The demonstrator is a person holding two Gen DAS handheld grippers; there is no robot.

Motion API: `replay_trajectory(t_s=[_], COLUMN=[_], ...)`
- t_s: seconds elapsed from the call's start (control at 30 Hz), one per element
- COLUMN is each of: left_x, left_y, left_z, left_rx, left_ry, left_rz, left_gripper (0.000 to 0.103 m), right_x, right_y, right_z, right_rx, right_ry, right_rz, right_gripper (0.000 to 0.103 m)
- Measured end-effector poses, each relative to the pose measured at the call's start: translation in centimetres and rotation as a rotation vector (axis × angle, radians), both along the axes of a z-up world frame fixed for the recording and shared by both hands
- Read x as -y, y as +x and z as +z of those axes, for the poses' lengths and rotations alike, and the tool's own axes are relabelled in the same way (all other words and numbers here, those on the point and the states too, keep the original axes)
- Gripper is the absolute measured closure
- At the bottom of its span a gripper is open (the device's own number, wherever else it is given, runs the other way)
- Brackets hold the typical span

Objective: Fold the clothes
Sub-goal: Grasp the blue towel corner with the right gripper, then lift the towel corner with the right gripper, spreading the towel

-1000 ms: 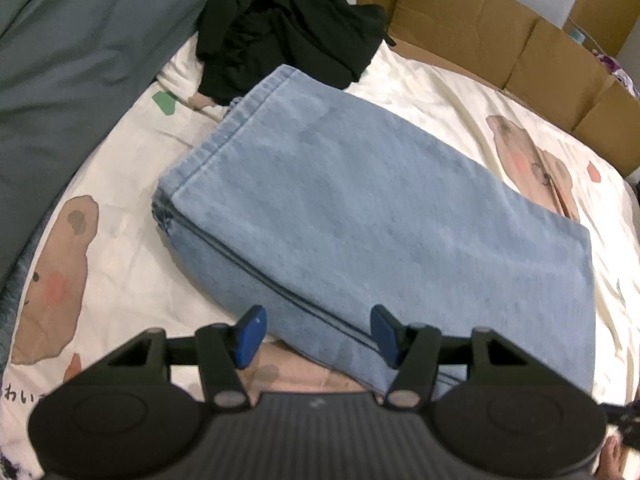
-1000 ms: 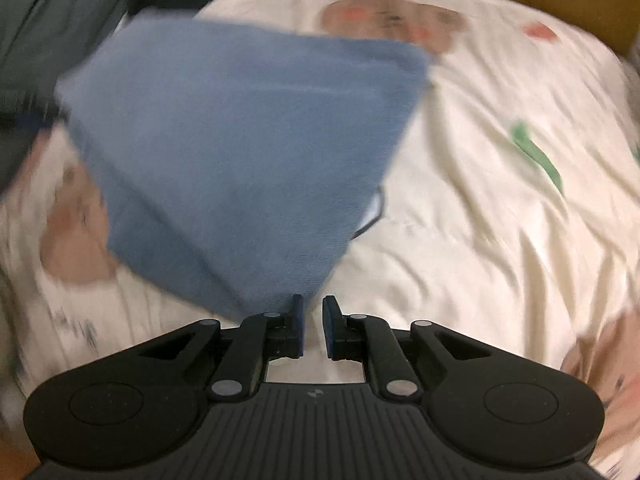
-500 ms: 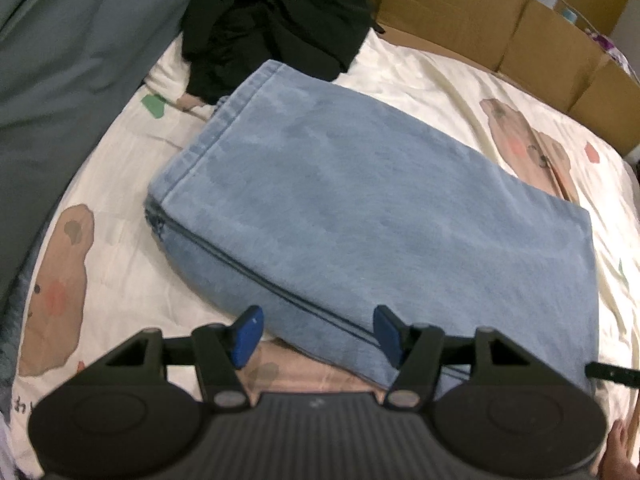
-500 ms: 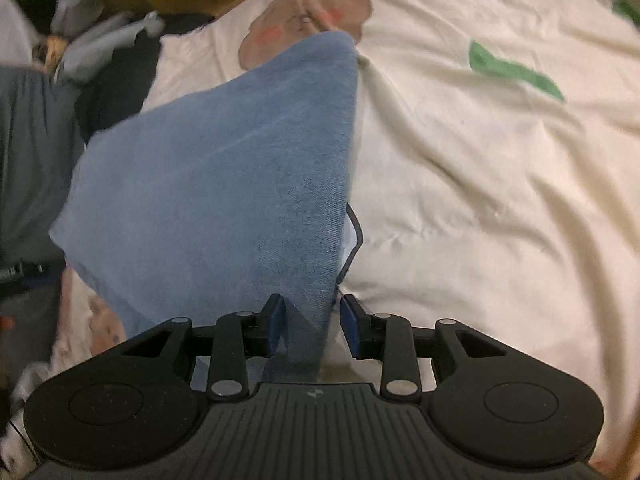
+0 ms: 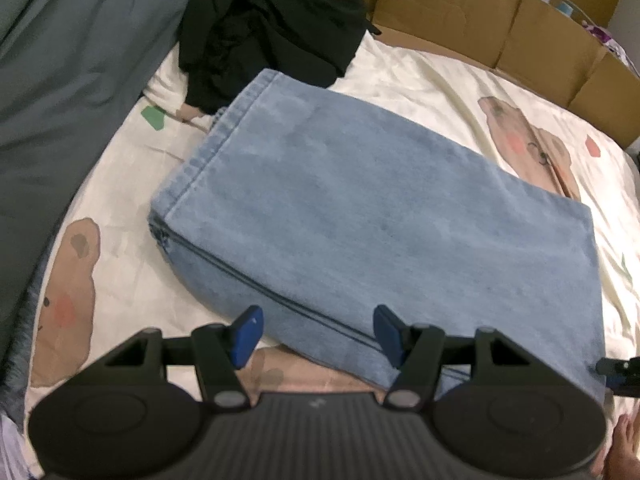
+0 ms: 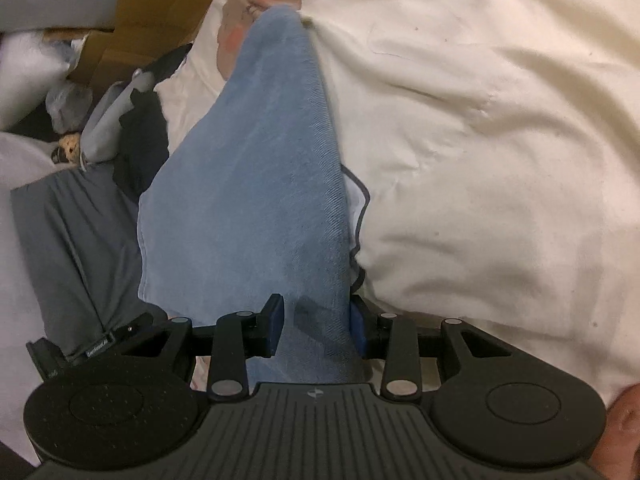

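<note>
Folded light-blue jeans (image 5: 380, 216) lie as a thick rectangle on the cream bedsheet (image 5: 440, 84). My left gripper (image 5: 316, 332) hovers open over their near seamed edge, and its blue pads (image 5: 246, 334) touch no cloth. At the jeans' right end my right gripper (image 6: 316, 324) straddles a folded edge of the jeans (image 6: 256, 200). Denim fills the space between its fingers, but the jaws stand apart and I see no pinch. A tip of the right gripper (image 5: 616, 370) shows at the right edge of the left wrist view.
A crumpled black garment (image 5: 272, 36) lies beyond the jeans' far corner. A grey duvet (image 5: 60, 72) covers the left side. Cardboard panels (image 5: 500, 28) line the far edge of the bed. A hand (image 5: 624, 452) shows at the lower right.
The right gripper dropped and rolled, so the jeans now run upward in its view. Its jaws widened from almost shut, with the jeans' edge now between them. The left gripper hardly moved.
</note>
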State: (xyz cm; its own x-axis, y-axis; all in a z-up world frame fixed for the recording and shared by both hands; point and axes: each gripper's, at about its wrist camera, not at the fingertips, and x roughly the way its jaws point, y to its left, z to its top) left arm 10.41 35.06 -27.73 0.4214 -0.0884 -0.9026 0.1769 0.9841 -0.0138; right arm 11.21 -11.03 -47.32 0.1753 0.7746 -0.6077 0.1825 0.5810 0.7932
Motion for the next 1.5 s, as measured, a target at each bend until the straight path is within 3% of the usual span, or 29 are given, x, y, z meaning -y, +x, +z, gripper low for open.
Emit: replay_trajectory(t_s=[0.17, 0.47, 0.7, 0.83, 0.93, 1.0, 1.03, 1.1, 1.3, 1.5], left_x=[0.2, 0.5, 1.1, 1.2, 1.3, 1.3, 1.3, 1.3, 1.6, 2.5], left_y=[-0.1, 1.4, 2.2, 2.1, 2.0, 2.0, 2.0, 2.0, 1.8, 1.4], left_z=[0.5, -0.1, -0.7, -1.0, -1.2, -1.3, -1.4, -1.4, -1.2, -0.2], left_rx=[0.056, 0.066, 0.069, 0.064, 0.059, 0.053, 0.053, 0.053, 0.064, 0.075], left_ry=[0.032, 0.045, 0.040, 0.032, 0.030, 0.029, 0.028, 0.026, 0.019, 0.032], left_rz=[-0.015, -0.021, -0.051, -0.052, -0.055, -0.054, -0.054, -0.052, -0.044, -0.095], left_gripper=[0.039, 0.039, 0.039, 0.039, 0.039, 0.039, 0.039, 0.039, 0.039, 0.039], right_x=[-0.7, -2.1, -1.8, -1.0, -1.6, -2.1, -2.5, -2.3, -3.7, -3.9], right_y=[0.5, 3.0, 4.5, 4.6, 5.4, 5.9, 6.2, 6.2, 7.5, 8.6], right_z=[-0.9, -1.6, -2.4, -2.5, -2.3, -2.1, -2.0, -2.0, 1.7, 5.8], right_rx=[0.002, 0.023, 0.005, 0.010, 0.020, 0.029, 0.027, 0.014, 0.105, 0.110], right_ry=[0.063, 0.084, 0.149, 0.220, 0.209, 0.175, 0.142, 0.110, 0.029, 0.027], right_rz=[-0.067, -0.027, -0.058, -0.132, -0.118, -0.091, -0.066, -0.034, 0.100, 0.163], right_gripper=[0.065, 0.065, 0.066, 0.066, 0.066, 0.071, 0.085, 0.091, 0.097, 0.098])
